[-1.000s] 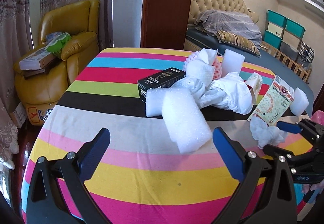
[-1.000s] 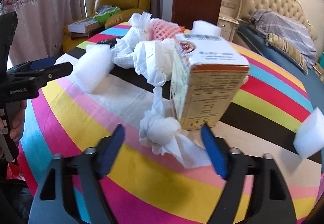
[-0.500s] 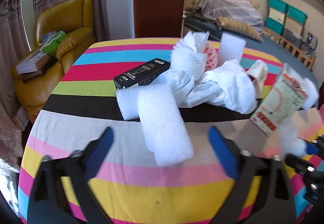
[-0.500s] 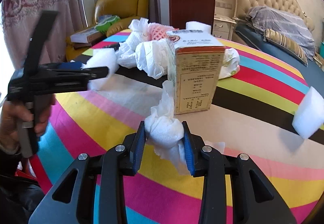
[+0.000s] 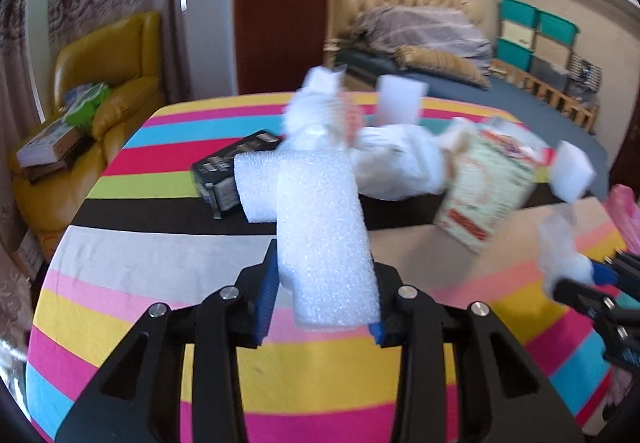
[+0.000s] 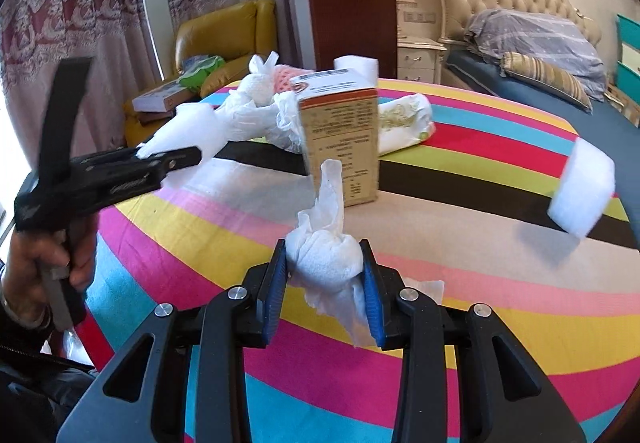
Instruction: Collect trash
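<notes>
Left gripper (image 5: pixel 322 297) jaws just closed — clamped on foam piece (image 5: pixel 324 239). Right gripper (image 6: pixel 325 285) clamped on tissue wad (image 6: pixel 326 257), carton (image 6: pixel 340 139) at 12 o'clock on striped table (image 6: pixel 460 307).

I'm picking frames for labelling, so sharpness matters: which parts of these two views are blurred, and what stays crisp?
Left wrist view: the carton and the far trash pile smear with motion, while the foam piece in the left gripper stays sharp. Right wrist view: the left gripper at the left edge and the foam block blur; the tissue wad in the right gripper is crisp. Both views bend straight lines at the rim.
</notes>
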Action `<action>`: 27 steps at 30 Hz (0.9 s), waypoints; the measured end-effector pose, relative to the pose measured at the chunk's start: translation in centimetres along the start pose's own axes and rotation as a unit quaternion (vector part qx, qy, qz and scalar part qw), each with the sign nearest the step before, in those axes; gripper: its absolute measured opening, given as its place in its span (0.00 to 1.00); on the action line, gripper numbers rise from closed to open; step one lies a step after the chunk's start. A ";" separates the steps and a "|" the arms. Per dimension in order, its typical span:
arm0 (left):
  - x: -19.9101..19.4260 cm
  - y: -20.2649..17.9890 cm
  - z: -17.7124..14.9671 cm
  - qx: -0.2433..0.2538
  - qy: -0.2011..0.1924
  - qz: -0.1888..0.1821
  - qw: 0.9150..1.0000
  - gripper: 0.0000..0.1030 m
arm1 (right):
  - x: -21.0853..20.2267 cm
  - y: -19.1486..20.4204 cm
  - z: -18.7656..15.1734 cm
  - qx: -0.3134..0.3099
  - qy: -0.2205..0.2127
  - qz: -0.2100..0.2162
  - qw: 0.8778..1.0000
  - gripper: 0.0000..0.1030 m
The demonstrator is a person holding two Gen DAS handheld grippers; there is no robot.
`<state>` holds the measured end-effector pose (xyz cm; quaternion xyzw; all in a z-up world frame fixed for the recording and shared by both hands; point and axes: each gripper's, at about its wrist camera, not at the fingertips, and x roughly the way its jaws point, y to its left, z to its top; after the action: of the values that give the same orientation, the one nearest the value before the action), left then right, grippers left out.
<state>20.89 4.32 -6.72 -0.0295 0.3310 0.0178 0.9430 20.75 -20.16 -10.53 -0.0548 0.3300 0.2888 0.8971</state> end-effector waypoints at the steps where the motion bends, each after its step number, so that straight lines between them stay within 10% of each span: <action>1: -0.4 -0.5 -0.3 0.004 -0.005 -0.005 1.000 0.35 | -0.3 -0.2 -0.1 0.003 -0.003 -0.002 1.000 0.34; 27: -5.9 -11.8 -2.4 0.097 -0.083 -0.113 0.985 0.35 | -6.8 -4.6 -2.5 0.062 -0.088 -0.042 0.993 0.34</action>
<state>15.41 -7.65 -4.36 0.0262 0.2462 -0.1190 0.9615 17.77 -27.97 -8.66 0.0127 0.2648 0.2330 0.9356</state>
